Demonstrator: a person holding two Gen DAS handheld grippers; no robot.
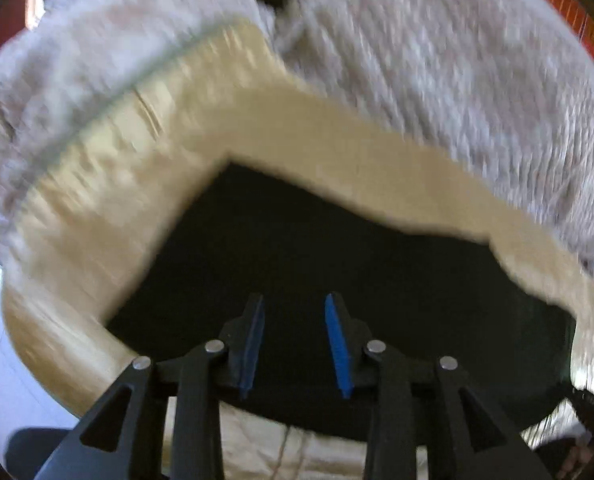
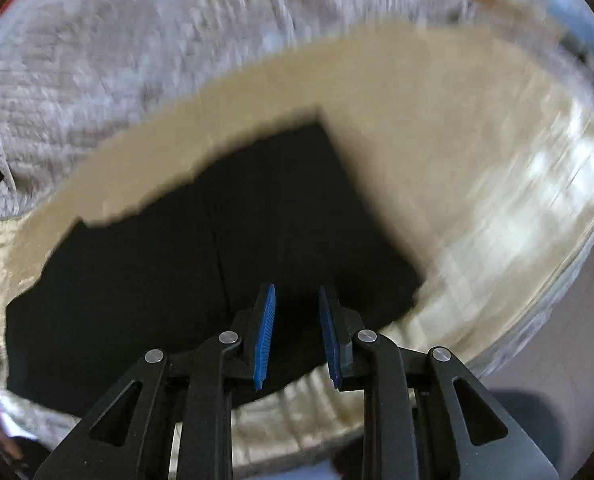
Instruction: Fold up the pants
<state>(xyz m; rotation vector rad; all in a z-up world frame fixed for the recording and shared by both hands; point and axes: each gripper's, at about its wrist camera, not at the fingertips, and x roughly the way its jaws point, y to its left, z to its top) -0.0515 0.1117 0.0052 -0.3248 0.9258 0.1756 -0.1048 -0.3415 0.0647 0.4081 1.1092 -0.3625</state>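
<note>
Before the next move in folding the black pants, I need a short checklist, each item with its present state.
1. Left gripper free of cloth: ok, its jaws stand apart with nothing between them.
2. Right gripper free of cloth: ok, a narrow empty gap.
3. Black pants lie flat on the beige sheet: ok as far as seen; their far edge is wavy.
4. Edges of the fold aligned: cannot tell, both views are blurred.
5. Whole pants in view: not ok, the near part is hidden behind the grippers.
6. Grey quilt apart from the pants: ok.
</note>
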